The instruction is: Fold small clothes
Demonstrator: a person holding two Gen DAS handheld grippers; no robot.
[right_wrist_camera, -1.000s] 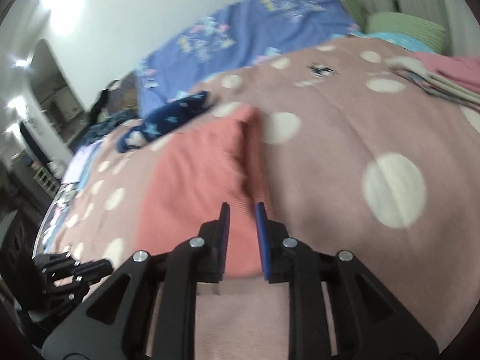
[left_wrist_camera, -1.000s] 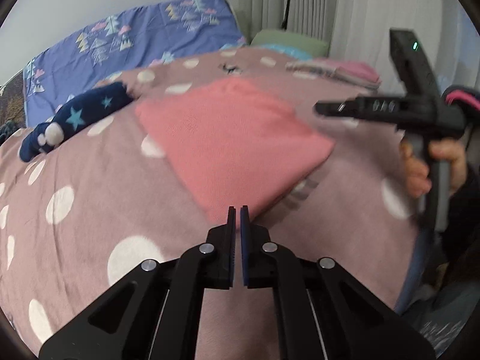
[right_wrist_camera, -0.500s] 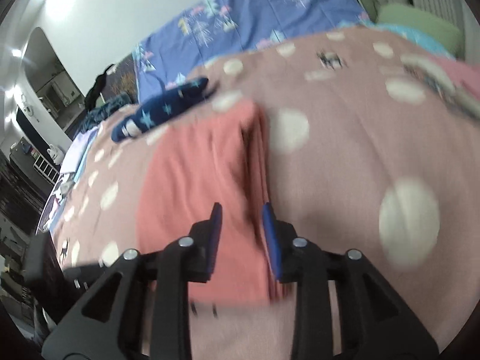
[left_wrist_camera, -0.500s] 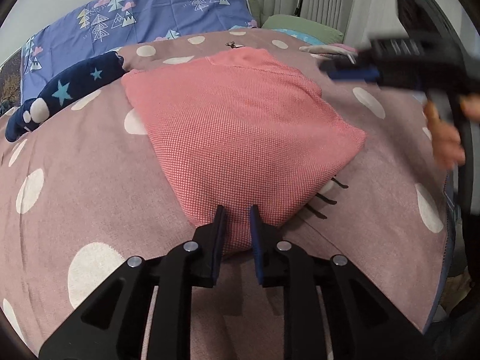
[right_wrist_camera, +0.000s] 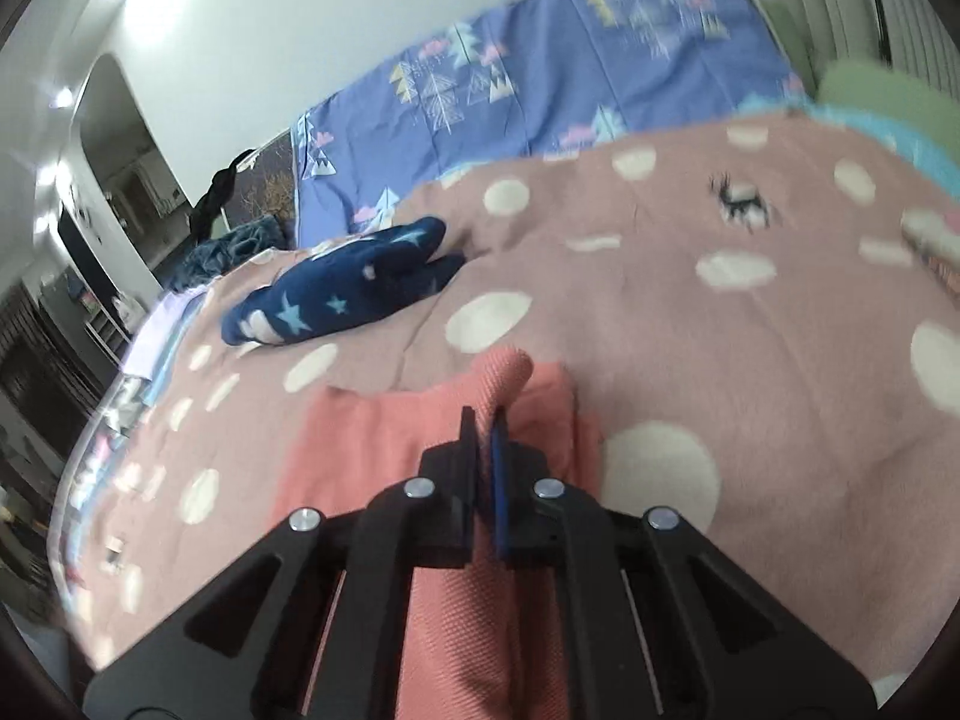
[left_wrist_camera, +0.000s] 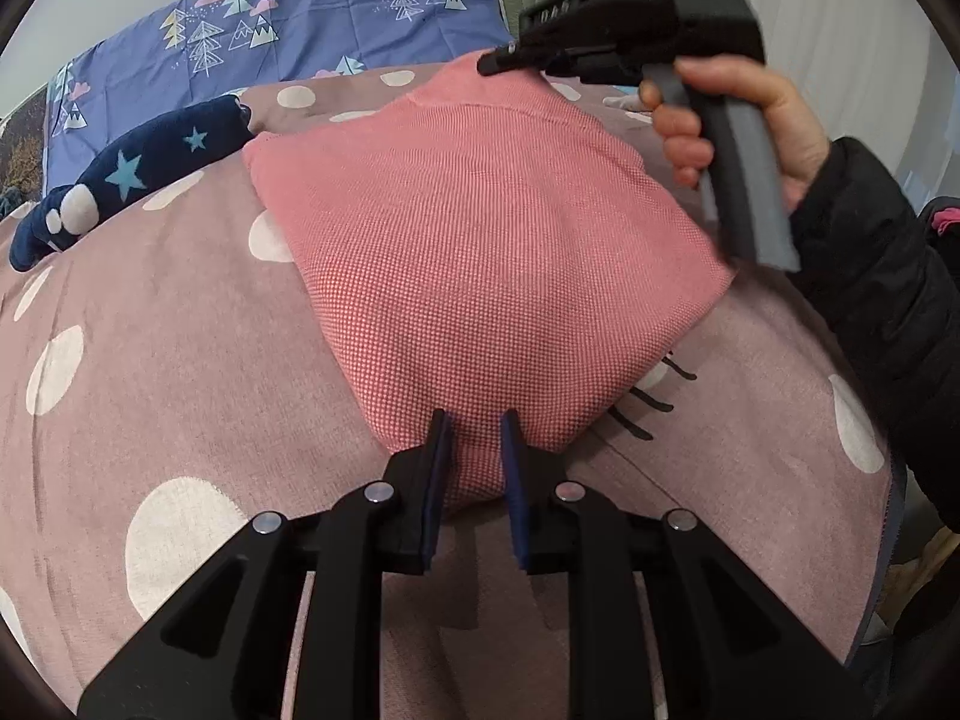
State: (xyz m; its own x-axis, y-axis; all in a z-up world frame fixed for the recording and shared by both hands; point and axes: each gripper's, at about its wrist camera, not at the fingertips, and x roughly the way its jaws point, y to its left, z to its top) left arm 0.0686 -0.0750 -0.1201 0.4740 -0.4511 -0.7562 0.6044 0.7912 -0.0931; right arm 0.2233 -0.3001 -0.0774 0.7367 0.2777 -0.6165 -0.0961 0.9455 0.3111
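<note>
Blur is smearing the dotted blanket point(right_wrist_camera: 750, 360) past the right gripper point(right_wrist_camera: 483, 420), which is pinching a raised far corner of the pink garment point(left_wrist_camera: 480, 252). Garment is lying corner-on toward the left gripper point(left_wrist_camera: 474, 432), long axis running away up the blanket, near corner sitting between slightly parted jaws; grip unclear.

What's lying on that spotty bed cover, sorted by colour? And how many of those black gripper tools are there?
Pink knitted garment: 1
Navy star-patterned garment: 1
Black grippers: 2, the left gripper and the right gripper
Total: 4
Further folded clothes at the far edge of the spotted cover are too blurred to count.
</note>
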